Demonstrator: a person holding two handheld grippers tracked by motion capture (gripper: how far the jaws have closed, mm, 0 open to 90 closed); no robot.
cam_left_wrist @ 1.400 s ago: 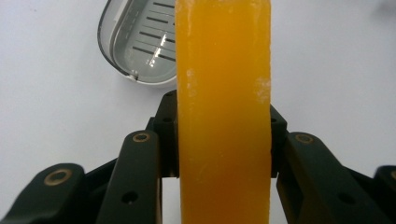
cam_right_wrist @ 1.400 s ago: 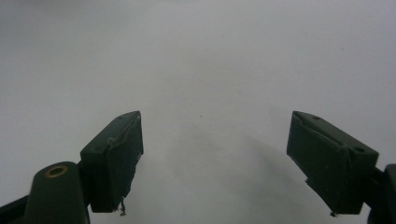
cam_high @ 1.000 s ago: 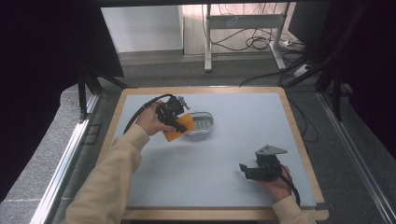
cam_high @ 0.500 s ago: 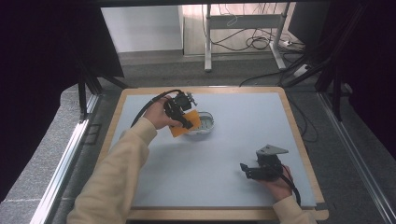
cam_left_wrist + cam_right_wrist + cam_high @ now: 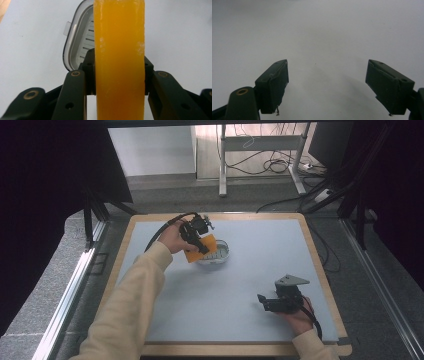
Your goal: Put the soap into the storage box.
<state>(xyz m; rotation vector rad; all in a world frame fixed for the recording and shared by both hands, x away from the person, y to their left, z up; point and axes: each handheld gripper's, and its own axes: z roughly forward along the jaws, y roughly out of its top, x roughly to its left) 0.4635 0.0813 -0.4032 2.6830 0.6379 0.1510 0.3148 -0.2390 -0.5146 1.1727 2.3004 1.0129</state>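
**Left gripper carrying an orange bar to the dish**

Left gripper (image 5: 199,241) clamped on an orange bar (image 5: 201,248), jaws pressing both of its narrow sides, as seen up close in the left gripper view (image 5: 119,60). Bar poised over the near-left edge of a small clear dish with a slatted floor (image 5: 218,253), sitting on the pale grey table mat (image 5: 250,270) at about 11 o'clock from the mat's middle. Same dish lying behind the bar in the left gripper view (image 5: 78,42), mostly off to its left.

Best handled this way, judging from the layout: bring the bar squarely above the slatted floor before lowering, tilt it flatter so one broad face meets the slats rather than an edge, descend slowly, then release only once the bar rests inside the rim. Risk worth watching: a bar set on the rim could tip the light dish or slide out onto the mat.

Left forearm in a cream sleeve (image 5: 135,300) reaching diagonally toward 1 o'clock, wrist bent, gripper angled down and to the right. Right gripper (image 5: 267,302) resting low at about 4 o'clock on the mat, well apart from the dish, jaws spread wide with nothing between them (image 5: 327,87), pointing toward 9 o'clock.
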